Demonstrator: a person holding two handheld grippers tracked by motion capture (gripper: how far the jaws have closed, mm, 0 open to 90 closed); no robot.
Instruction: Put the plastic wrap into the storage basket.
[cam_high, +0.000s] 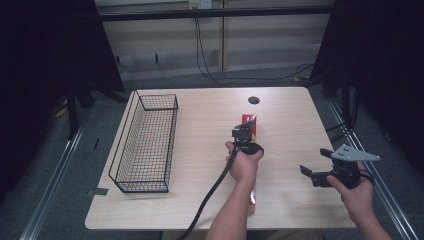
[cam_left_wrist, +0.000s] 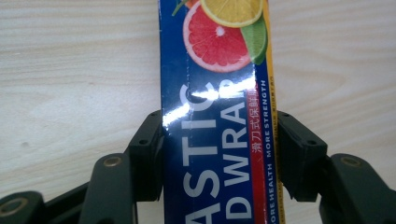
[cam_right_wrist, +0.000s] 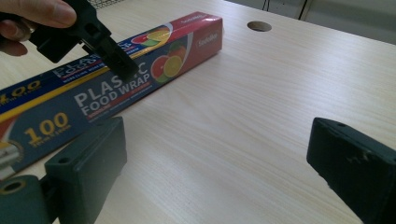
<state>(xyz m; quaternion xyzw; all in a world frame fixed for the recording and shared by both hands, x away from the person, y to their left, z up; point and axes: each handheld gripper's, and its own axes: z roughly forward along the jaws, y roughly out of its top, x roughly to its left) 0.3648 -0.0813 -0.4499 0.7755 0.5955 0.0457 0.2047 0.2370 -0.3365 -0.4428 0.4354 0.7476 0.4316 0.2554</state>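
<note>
One left hand-held gripper (cam_left_wrist: 219, 154) tip-down, clamping plastic wrap box (cam_left_wrist: 217, 116).

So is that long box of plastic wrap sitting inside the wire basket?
No, the plastic wrap box lies on the bare table, well to the right of the wire basket.

Heads up, your left hand (cam_high: 245, 162) covers the middle of the plastic wrap box (cam_high: 248, 121) from above. Between the left gripper (cam_left_wrist: 219, 140) jaws the box runs off top and bottom, lettering clipped. Past the right gripper (cam_right_wrist: 219, 168) jaws its near end is cut off.
</note>
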